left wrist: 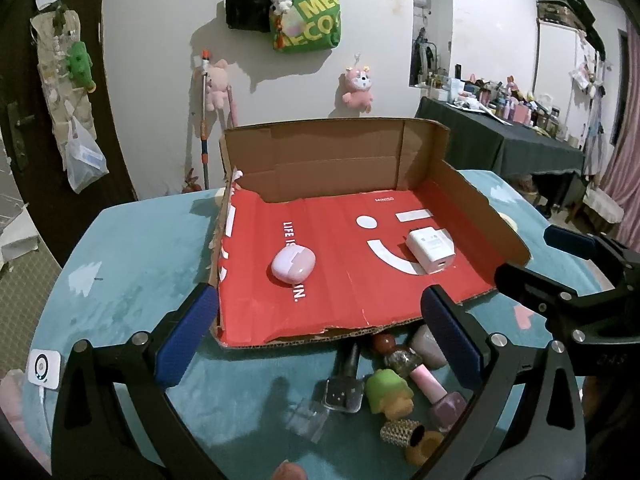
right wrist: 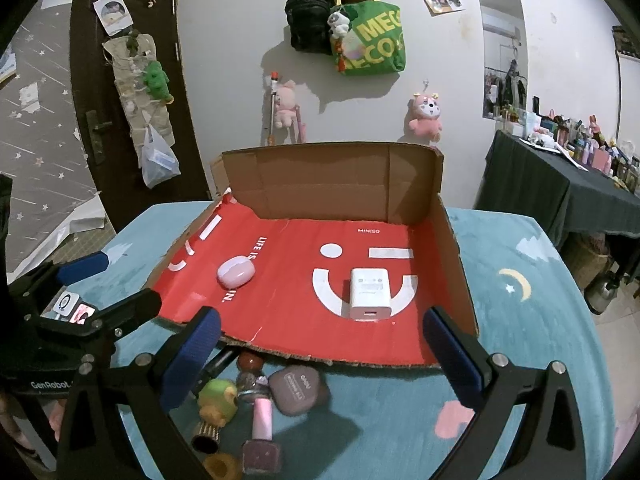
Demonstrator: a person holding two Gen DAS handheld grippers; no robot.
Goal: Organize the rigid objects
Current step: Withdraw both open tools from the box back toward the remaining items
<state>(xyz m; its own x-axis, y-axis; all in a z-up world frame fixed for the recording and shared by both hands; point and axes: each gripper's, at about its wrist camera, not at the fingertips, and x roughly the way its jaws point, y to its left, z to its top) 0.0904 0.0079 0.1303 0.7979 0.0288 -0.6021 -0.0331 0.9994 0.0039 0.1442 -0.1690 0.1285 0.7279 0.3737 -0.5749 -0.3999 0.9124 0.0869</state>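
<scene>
The right gripper (right wrist: 320, 356) hangs over the near edge of the cardboard tray (right wrist: 452, 256) with its jaws spread wide and nothing between the blue pads (right wrist: 192, 360). The left gripper (left wrist: 316, 340) is likewise wide open and empty, held just to the left of the right one above the teal tablecloth (right wrist: 540, 320).

Straight ahead of the right claw, between the lines of its two fingers, a white charger block (right wrist: 369, 294) lies flat on the tray's red floor. Further ahead and to the left of that claw, a pale pink earbud case (right wrist: 236, 271) rests on the same red floor, well apart from the charger.

Below and just short of both claws, outside the tray's torn front edge, a small heap of objects sits on the cloth: a mauve case (right wrist: 298, 389) touching the tray's edge, a pink-capped nail polish bottle (right wrist: 262, 432) lying on its side, a green-topped figurine (right wrist: 218, 398), a dark-capped polish bottle (left wrist: 346, 384) and a studded gold tube (left wrist: 402, 432).
</scene>
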